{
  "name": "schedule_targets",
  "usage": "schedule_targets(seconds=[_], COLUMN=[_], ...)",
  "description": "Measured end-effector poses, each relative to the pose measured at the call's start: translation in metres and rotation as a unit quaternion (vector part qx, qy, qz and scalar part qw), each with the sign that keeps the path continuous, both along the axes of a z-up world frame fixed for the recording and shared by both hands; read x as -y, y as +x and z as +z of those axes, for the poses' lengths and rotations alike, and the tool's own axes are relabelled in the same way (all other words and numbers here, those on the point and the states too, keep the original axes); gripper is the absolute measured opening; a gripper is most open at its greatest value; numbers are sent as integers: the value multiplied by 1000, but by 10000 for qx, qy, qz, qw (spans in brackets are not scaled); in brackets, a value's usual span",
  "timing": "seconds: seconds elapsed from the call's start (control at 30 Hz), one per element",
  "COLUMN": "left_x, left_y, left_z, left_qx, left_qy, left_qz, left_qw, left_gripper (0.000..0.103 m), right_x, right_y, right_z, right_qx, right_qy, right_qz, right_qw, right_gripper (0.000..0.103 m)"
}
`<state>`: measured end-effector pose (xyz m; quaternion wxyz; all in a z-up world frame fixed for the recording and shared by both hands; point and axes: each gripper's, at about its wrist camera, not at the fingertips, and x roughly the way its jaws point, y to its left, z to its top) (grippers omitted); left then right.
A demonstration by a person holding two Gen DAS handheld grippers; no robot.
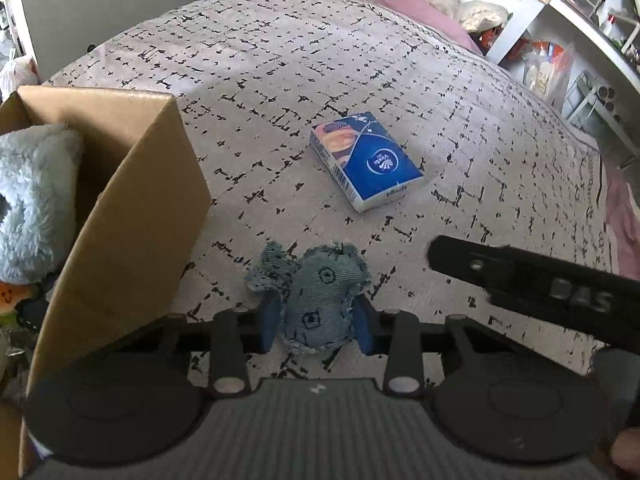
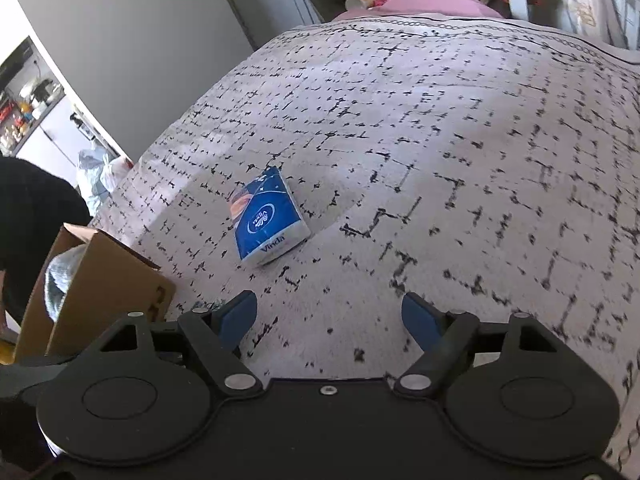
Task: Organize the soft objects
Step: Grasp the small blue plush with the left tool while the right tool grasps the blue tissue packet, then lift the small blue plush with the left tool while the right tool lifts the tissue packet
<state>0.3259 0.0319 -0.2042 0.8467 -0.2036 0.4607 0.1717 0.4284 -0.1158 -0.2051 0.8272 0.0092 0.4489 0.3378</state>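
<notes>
The cardboard box (image 1: 120, 216) holds 1 grey plush toy (image 1: 32, 200) (partly hidden) — the left claw (image 1: 318, 320) clenches a denim toy (image 1: 316, 300), the right claw (image 2: 330, 320) released.

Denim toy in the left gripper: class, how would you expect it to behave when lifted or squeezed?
The denim toy probably squashes rather than resists: it looks stuffed, and the left gripper pinches its lower half. Its frayed ears would likely flop. It seems light for its size, and the rough cloth should not slip easily from the blue pads.
</notes>
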Motion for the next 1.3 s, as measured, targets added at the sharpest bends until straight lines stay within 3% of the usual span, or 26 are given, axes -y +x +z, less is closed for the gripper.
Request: schedule_targets(seconds=[0.63,0.8,0.87,0.9,1.3], left_x=[-21,-27,-28,-28,-30], left_y=[-8,-11,-11,-11,-14], left_z=[-4,-5,-5,-5,0], left_qx=[299,368,371,374,351], left_qy=[-753,-929,-963,-978,-1042], left_qz=[407,452,460,462,340], left_qw=[9959,9940,9936,9934,9934], left_gripper=[33,33,33,33,28], right_x=[-64,-79,-83,-84,-52], right_y=[2,0,-1,-2,-11], right_z=[-3,-5,-5,-5,6], right_qx=[756,988,1070,1106,1020], right_qy=[-512,-736,-780,-808,-1021], right_qz=[636,763,802,814,276], right_qw=[9938,9894,9879,9872,9892], right_gripper=[73,64,53,53,52])
